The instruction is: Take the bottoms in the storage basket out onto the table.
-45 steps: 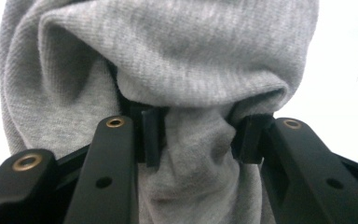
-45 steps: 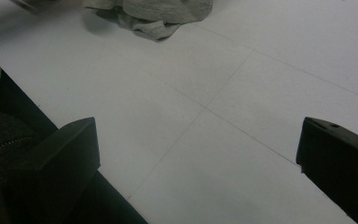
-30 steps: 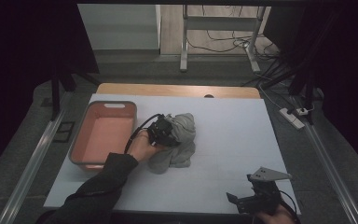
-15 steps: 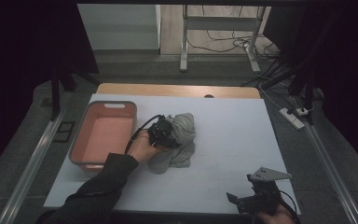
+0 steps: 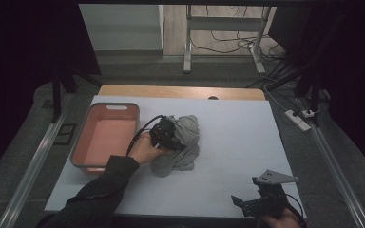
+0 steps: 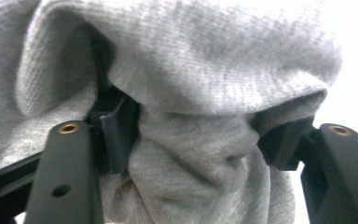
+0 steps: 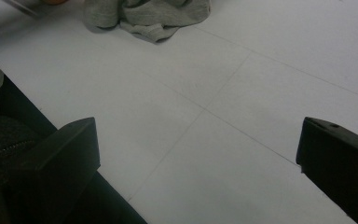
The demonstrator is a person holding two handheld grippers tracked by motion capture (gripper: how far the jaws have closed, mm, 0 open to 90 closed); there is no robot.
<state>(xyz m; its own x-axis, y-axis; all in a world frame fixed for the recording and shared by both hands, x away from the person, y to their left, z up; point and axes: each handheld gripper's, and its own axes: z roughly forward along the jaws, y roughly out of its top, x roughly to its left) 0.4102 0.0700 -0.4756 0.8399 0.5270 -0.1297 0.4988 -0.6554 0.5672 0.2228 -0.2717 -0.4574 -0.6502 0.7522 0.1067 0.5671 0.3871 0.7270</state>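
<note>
One grey cloth [image 5: 183, 142] beside basin [image 5: 105, 137] | my left gripper [image 6: 193, 140] jaws just widening, fabric bunched between, grip loosening | right gripper [image 5: 259, 202] open, idle | advise: clear folds before withdrawing.

— Any change on the left gripper [image 6: 193, 140]?
— Its jaws have just been opening; a fold of the grey cloth [image 6: 196, 88] sits between them, draped over both.
— And the cloth?
— Bunched slightly differently at the jaws.

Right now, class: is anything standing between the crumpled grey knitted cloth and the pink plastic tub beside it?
Nothing visible: bare white table separates the grey cloth from the pink tub, apart from the left gripper at the cloth.
</note>
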